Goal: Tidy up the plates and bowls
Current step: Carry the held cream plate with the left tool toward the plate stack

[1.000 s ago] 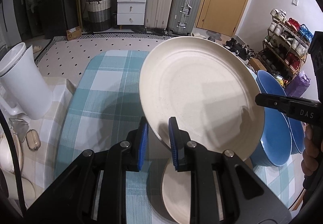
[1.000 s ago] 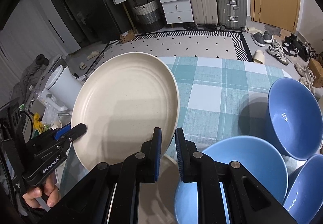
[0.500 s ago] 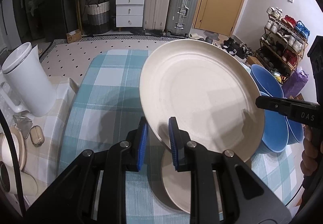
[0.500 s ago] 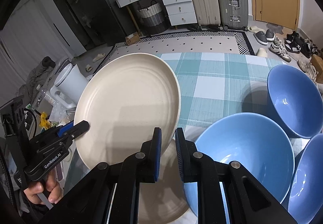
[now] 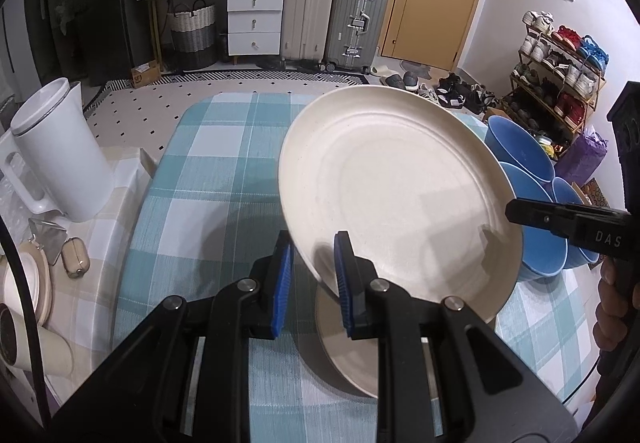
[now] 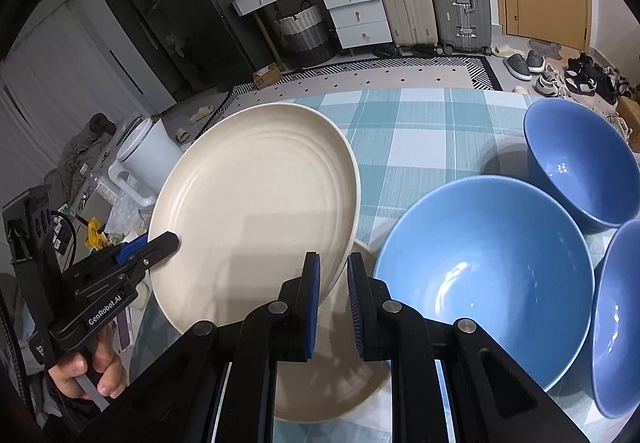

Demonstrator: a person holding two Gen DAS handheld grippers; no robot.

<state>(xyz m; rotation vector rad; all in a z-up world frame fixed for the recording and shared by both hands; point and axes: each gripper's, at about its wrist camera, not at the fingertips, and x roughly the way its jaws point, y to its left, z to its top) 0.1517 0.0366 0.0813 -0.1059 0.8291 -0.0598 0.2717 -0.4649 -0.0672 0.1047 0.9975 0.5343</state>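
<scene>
A large cream plate (image 5: 396, 187) (image 6: 256, 203) is held tilted above the checked table, gripped at opposite rims. My left gripper (image 5: 314, 275) is shut on its near-left rim; it shows in the right wrist view (image 6: 160, 243). My right gripper (image 6: 334, 297) is shut on the other rim; it shows in the left wrist view (image 5: 516, 211). A second cream plate (image 5: 340, 355) (image 6: 332, 383) lies flat on the table under it. Three blue bowls (image 6: 484, 263) (image 6: 580, 159) (image 6: 616, 323) stand to the right, also in the left wrist view (image 5: 520, 151).
The table has a teal checked cloth (image 5: 216, 179). A white jug (image 5: 60, 151), a small case (image 5: 74, 263) and cups (image 5: 24, 339) stand on a side surface at the left. Suitcases, drawers and a shoe rack (image 5: 560, 63) stand beyond the table.
The held plate has risen and tilted a little less steeply, held by both grippers. More of the lower plate and the bowls shows.
</scene>
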